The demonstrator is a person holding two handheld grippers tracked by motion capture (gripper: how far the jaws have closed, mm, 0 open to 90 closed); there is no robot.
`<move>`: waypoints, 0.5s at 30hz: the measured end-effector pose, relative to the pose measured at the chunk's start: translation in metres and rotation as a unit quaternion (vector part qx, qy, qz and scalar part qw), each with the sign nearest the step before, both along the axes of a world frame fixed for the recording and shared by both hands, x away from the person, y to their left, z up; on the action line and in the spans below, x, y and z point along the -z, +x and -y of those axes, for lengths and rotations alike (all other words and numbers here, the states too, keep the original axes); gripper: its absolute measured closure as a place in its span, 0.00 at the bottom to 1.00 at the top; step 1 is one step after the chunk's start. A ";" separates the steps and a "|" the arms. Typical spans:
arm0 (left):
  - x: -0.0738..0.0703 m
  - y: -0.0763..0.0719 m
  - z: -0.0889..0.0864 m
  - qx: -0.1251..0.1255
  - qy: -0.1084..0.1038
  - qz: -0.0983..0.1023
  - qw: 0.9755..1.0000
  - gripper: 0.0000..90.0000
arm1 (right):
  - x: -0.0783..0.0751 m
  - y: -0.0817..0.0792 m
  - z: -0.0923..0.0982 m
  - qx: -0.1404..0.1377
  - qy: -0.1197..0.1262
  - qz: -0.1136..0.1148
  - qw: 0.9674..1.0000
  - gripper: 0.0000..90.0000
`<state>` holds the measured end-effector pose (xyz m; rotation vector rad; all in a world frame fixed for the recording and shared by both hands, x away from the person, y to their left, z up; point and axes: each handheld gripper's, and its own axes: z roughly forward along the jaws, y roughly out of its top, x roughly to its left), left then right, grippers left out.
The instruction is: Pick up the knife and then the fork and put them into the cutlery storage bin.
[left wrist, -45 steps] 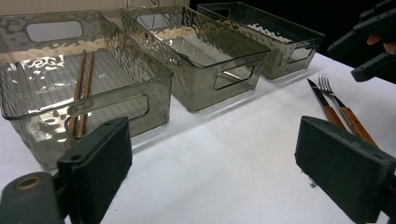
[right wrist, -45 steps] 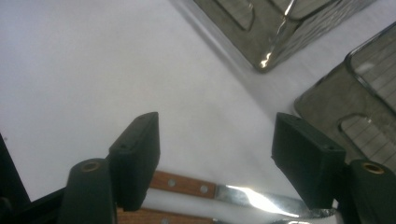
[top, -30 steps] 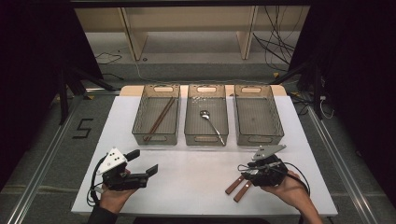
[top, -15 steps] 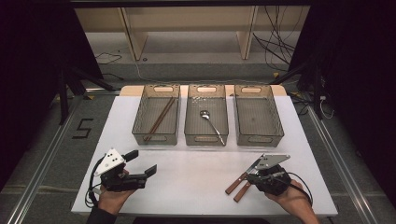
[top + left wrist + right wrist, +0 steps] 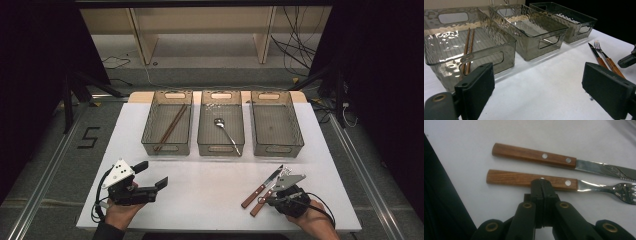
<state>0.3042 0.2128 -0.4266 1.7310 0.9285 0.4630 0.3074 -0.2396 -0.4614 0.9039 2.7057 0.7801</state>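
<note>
**Mia:** Start with the high view. What is near the hands?

**Ben:** The right gripper (image 5: 276, 197) sits low at the front right of the white table (image 5: 210, 190). A fork (image 5: 267, 195) and a knife (image 5: 261, 185) with brown wooden handles lie side by side just to its left. The gripper's tip is right at the fork's handle. I cannot tell from up here if it touches.

**Mia:** And the other hand?

**Ben:** The left gripper (image 5: 152, 175) is at the front left, well apart from the fork and knife. Its jaws are wide apart with nothing in them. Three see-through bins stand in a row farther back. The left bin (image 5: 167, 149) has chopsticks (image 5: 170, 127) in it and the middle bin (image 5: 221, 149) has a spoon (image 5: 226, 131).

**Mia:** Now the left gripper view.

**Ben:** Its two black pads stand far apart over bare table. The fork (image 5: 607, 59) and knife (image 5: 596, 55) lie far off to the right, with the chopsticks (image 5: 468, 48) in the nearest bin.

**Mia:** And the right gripper view?

**Ben:** The right gripper (image 5: 541, 185) has just been closing, and its jaws are pressed together now. Nothing is between them. The tip points at the middle of the fork's (image 5: 534, 180) handle, right at its near edge. The knife (image 5: 536, 156) lies just past the fork, side by side with it.
</note>
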 end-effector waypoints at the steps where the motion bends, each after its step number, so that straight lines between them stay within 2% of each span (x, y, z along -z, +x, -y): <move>1: 0.000 0.000 0.000 0.000 0.000 0.000 1.000 0.12 | 0.001 0.000 -0.001 -0.001 -0.005 0.001 1.000 1.00; 8: 0.000 -0.002 -0.003 -0.004 0.000 0.000 1.000 0.12 | 0.005 -0.002 -0.005 -0.016 -0.012 -0.009 1.000 1.00; 15: 0.000 -0.002 -0.002 -0.004 0.002 0.000 1.000 0.12 | 0.006 -0.005 -0.008 -0.029 -0.006 -0.009 1.000 1.00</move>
